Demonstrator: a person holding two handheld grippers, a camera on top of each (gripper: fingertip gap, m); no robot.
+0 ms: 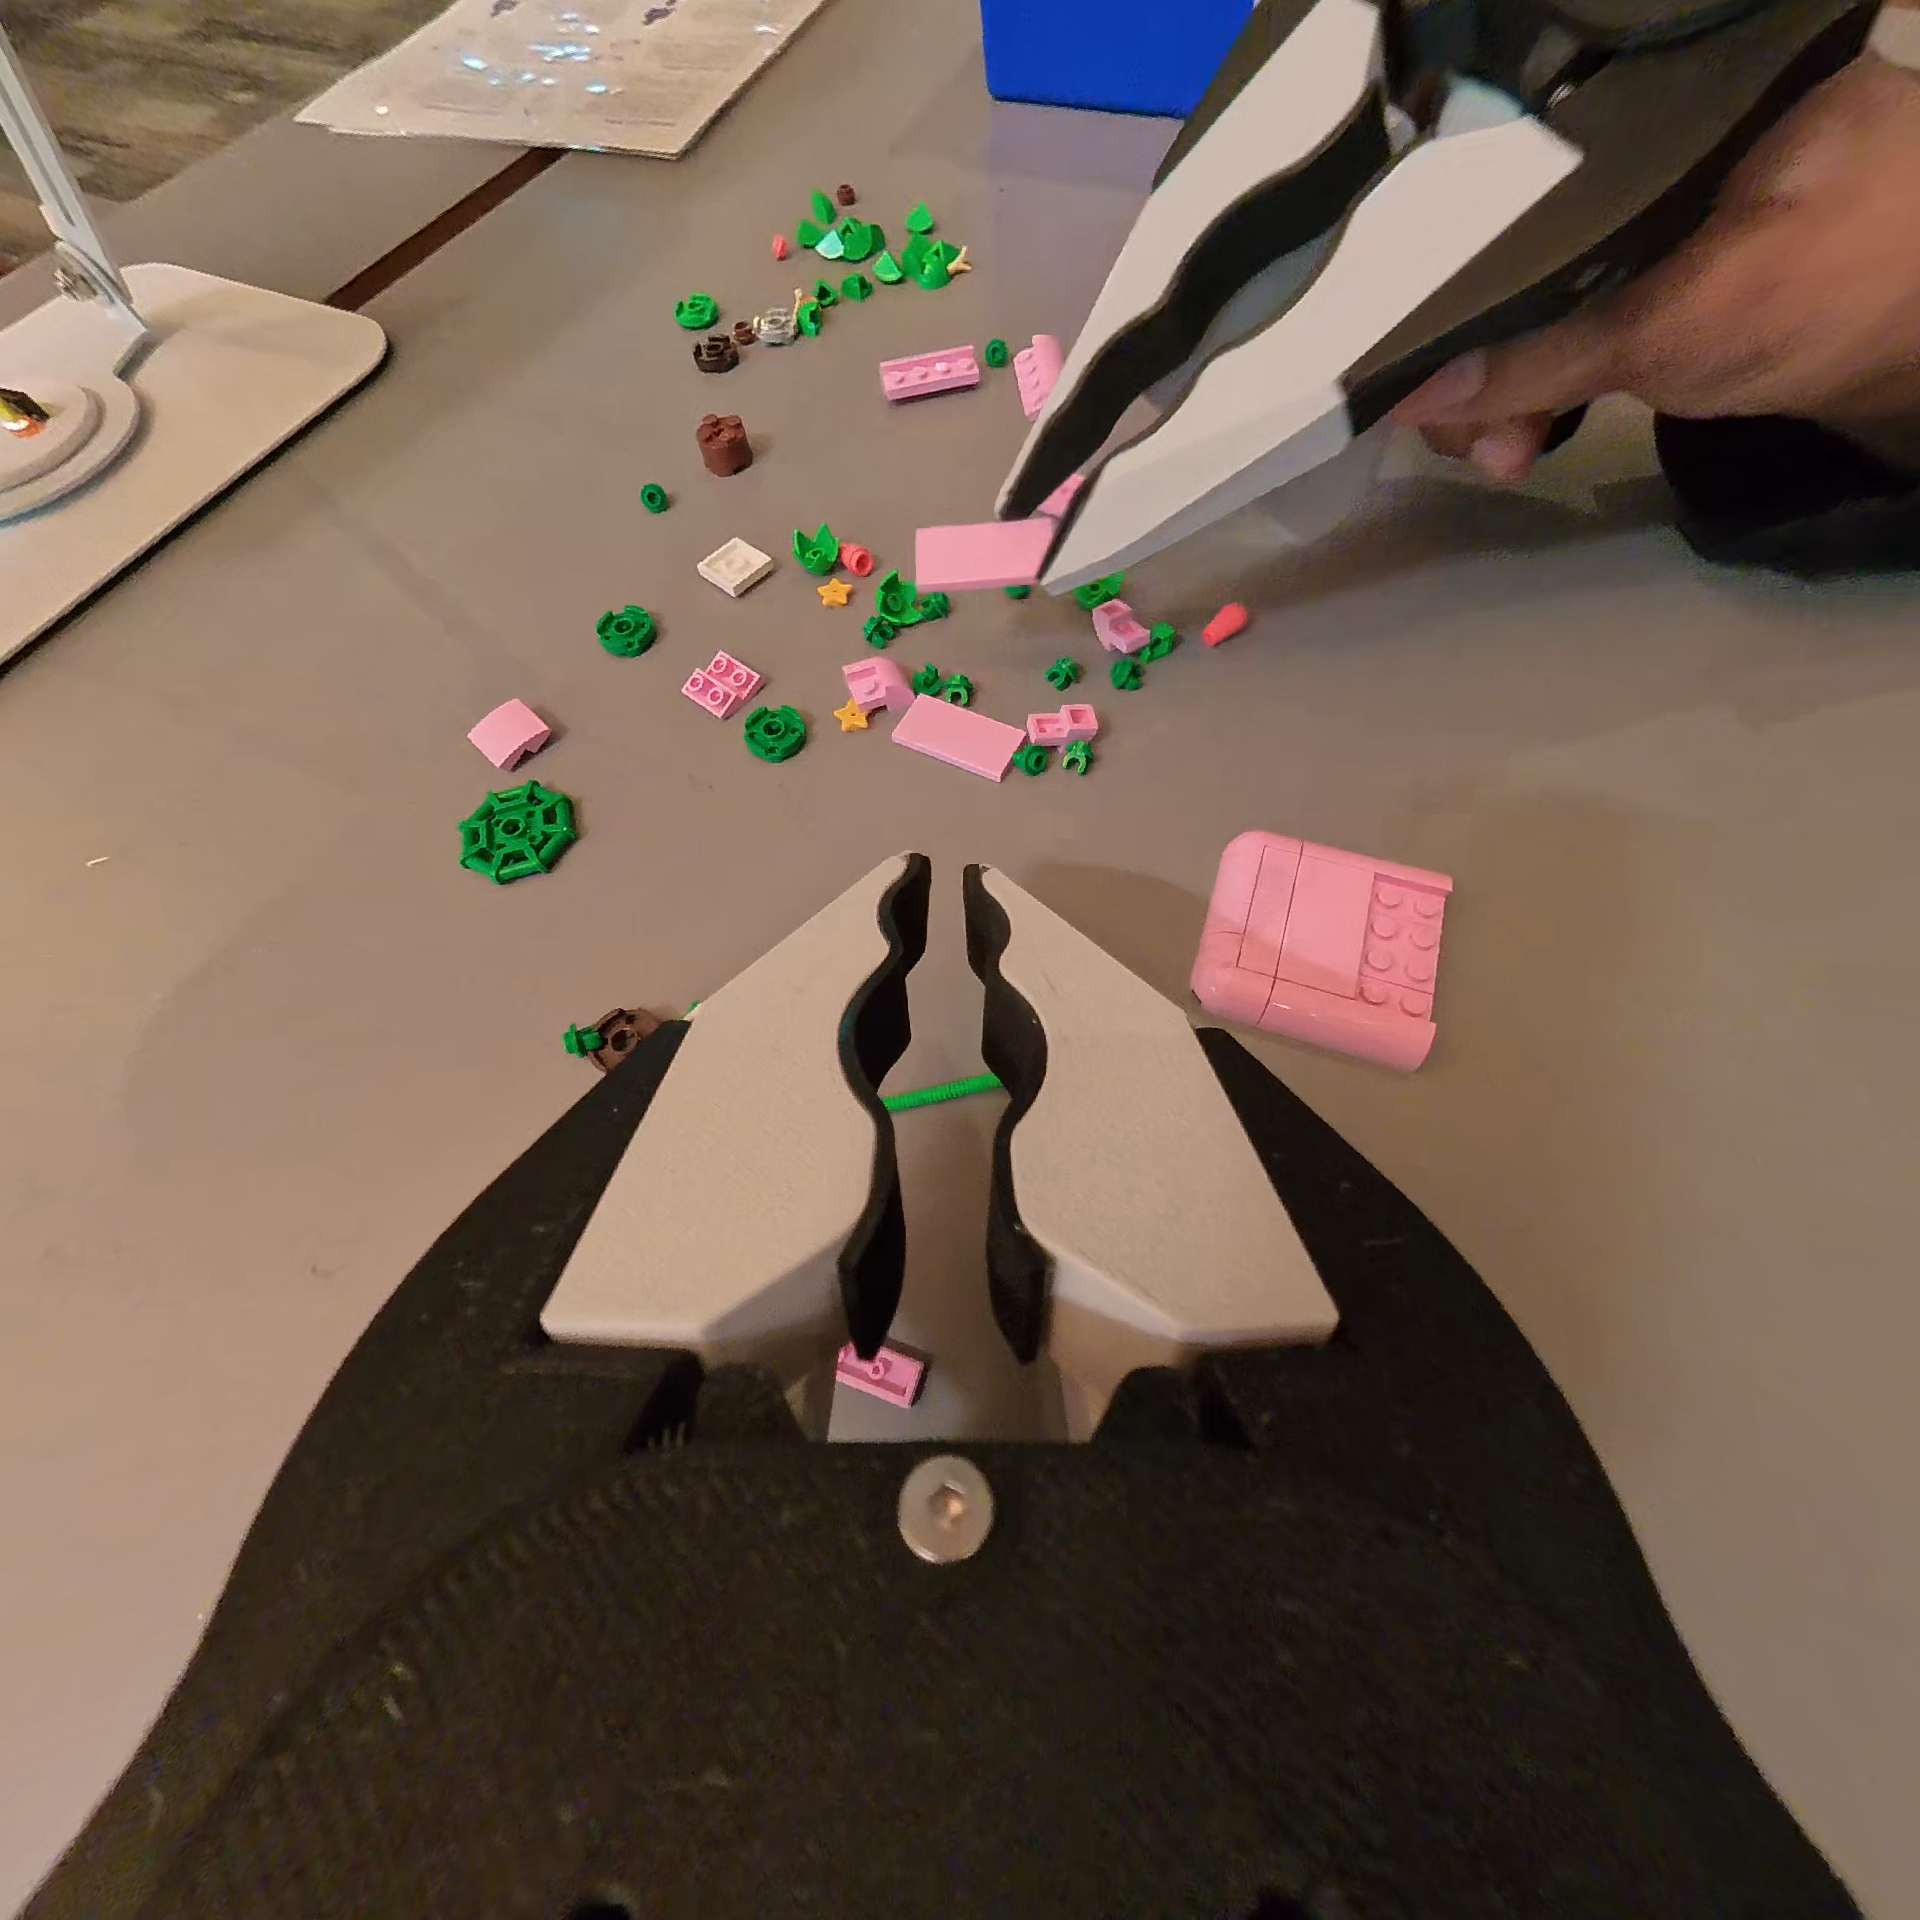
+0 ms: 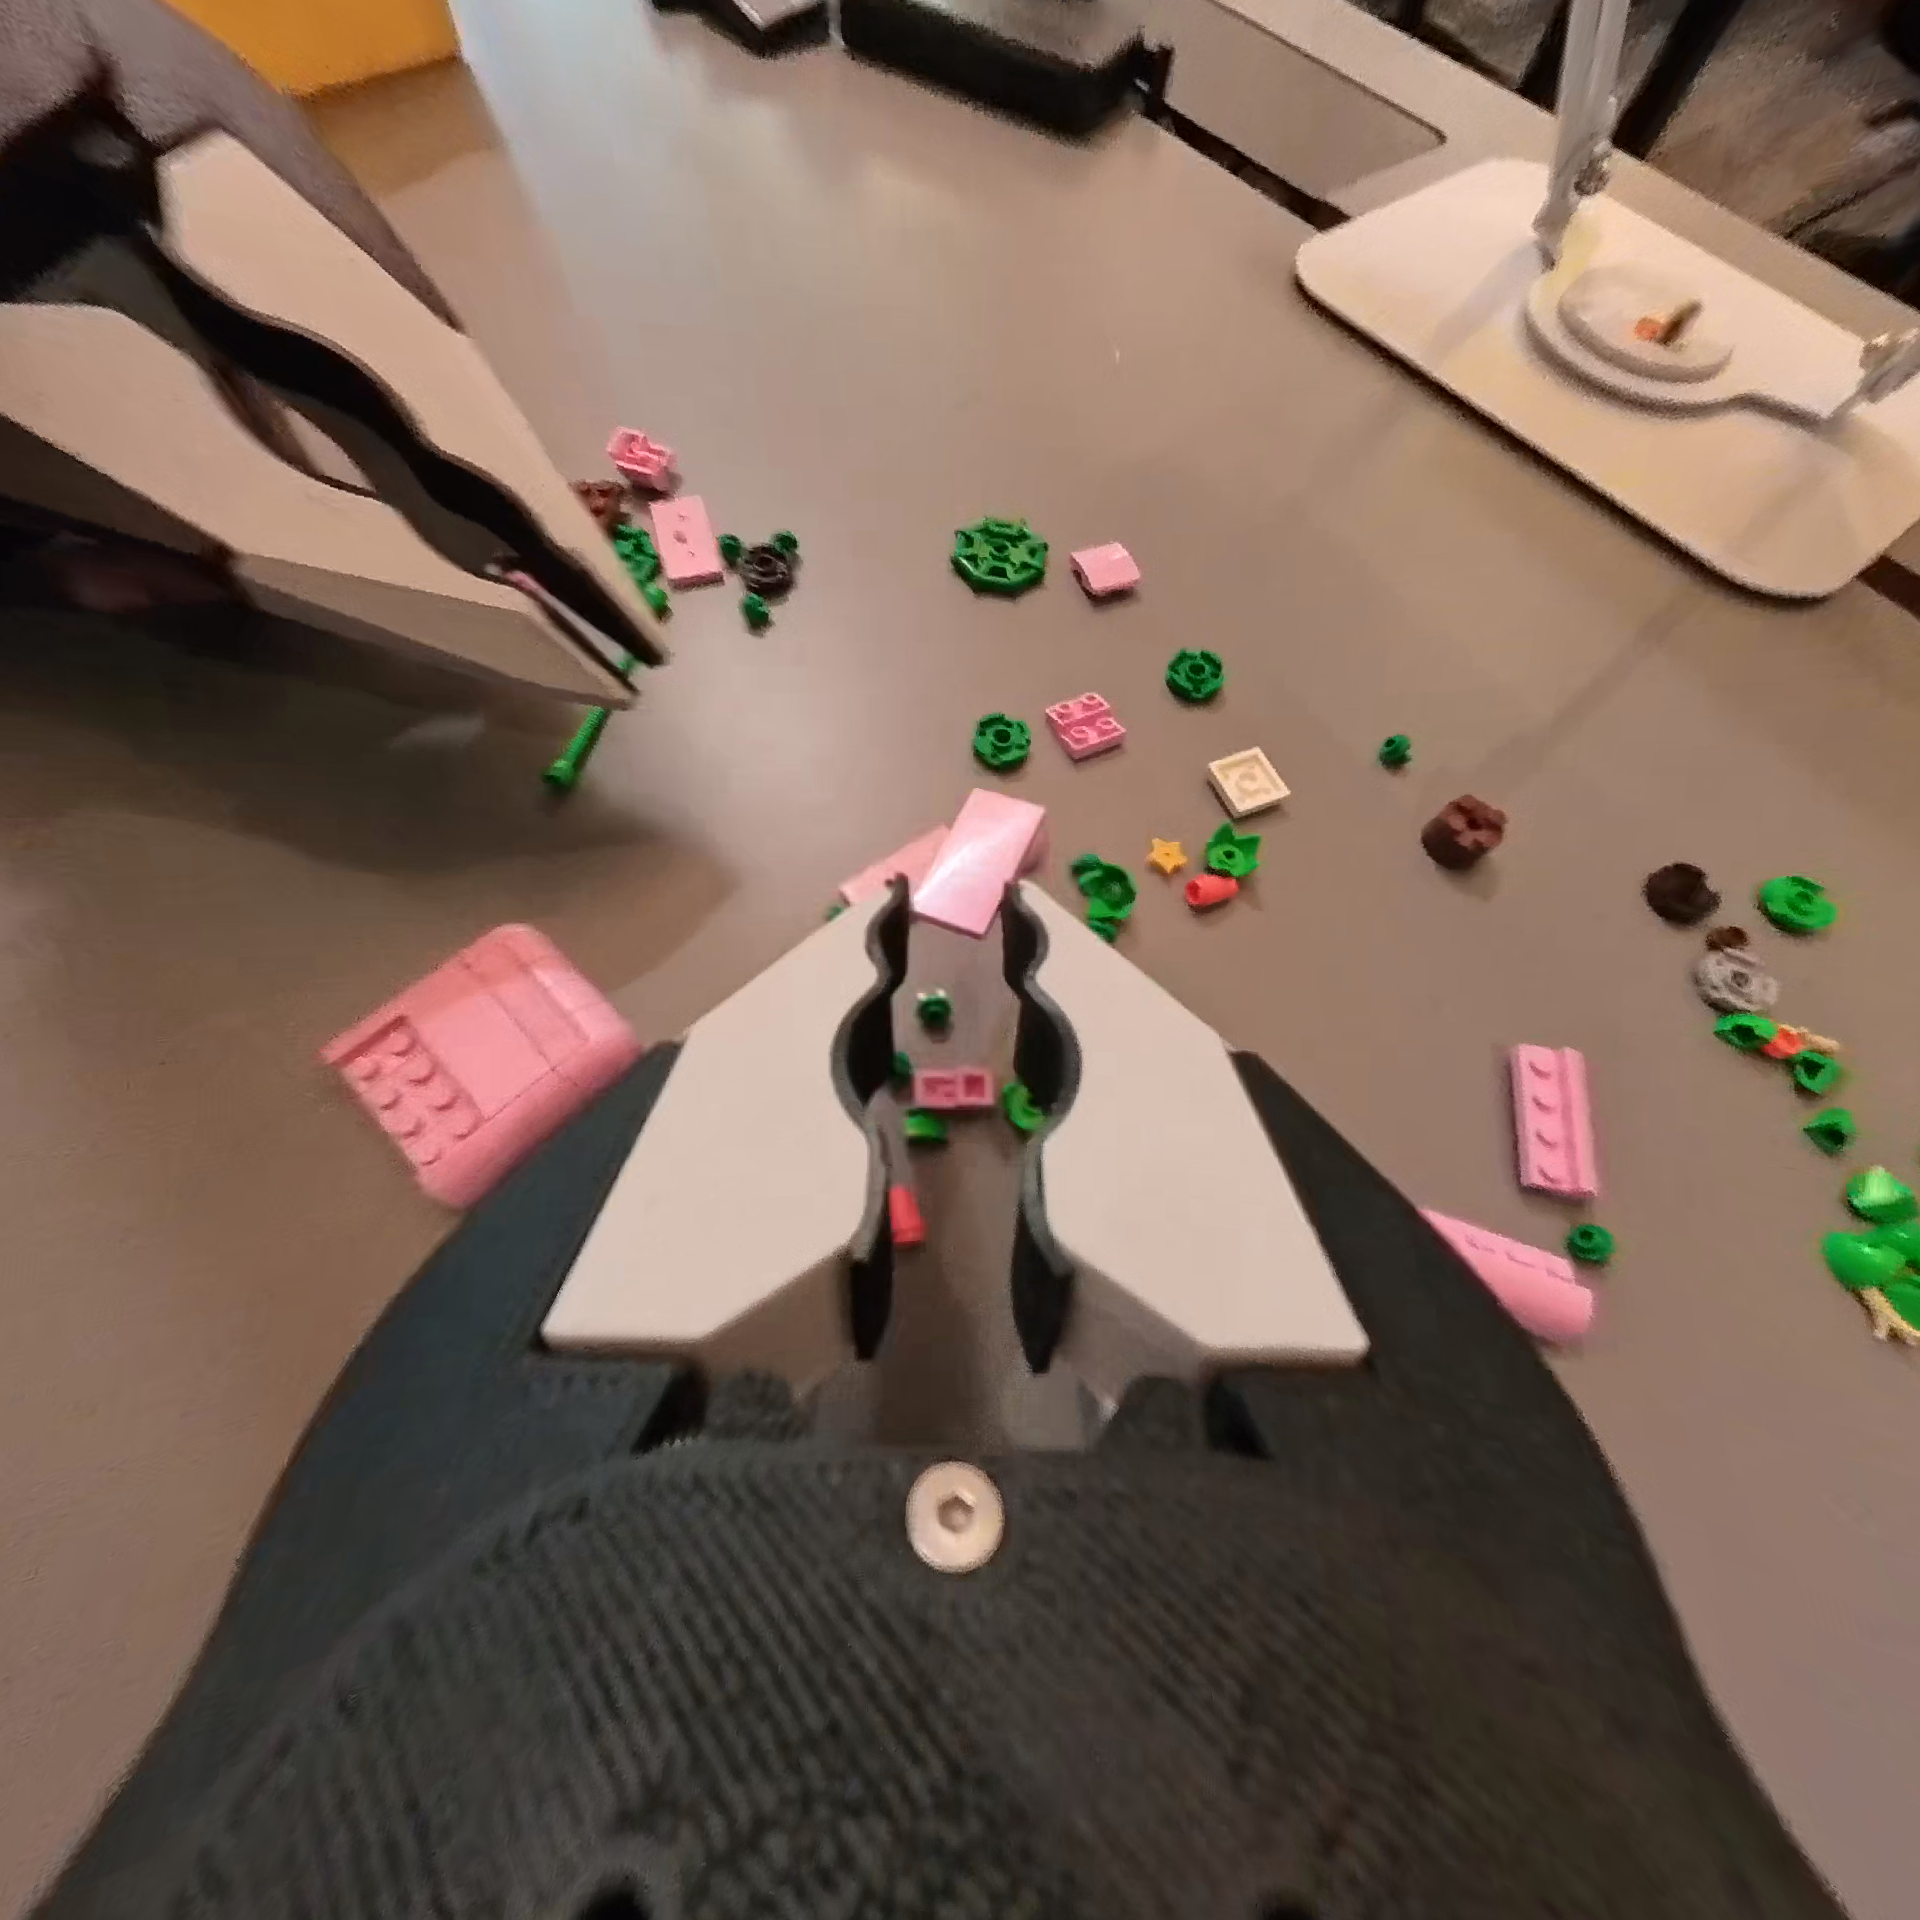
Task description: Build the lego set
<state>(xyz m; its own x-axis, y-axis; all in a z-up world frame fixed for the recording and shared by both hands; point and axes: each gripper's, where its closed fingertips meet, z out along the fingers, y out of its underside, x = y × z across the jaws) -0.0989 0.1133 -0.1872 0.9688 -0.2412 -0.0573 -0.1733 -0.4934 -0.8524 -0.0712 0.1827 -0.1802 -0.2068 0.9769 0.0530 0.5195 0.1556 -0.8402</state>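
My right gripper is shut on a flat pink tile and holds it tilted just above the loose pieces. The left wrist view also shows this gripper and the tile. My left gripper is shut with only a thin slit between the tips and holds nothing. It hovers over the table left of a partly built pink block. A green rod lies under the left gripper. The right wrist view shows the left gripper at upper left and the pink block at lower left.
Many small green, pink and brown pieces are scattered on the grey table, among them a green web disc and a brown round brick. A white lamp base stands at the left, printed sheets and a blue box at the back. Some 8 cm of space lies between my two pairs of fingers. The right gripper is farther from the green rod, some 11 cm, than the left, some 5 cm. It is also in sight in the right wrist view.
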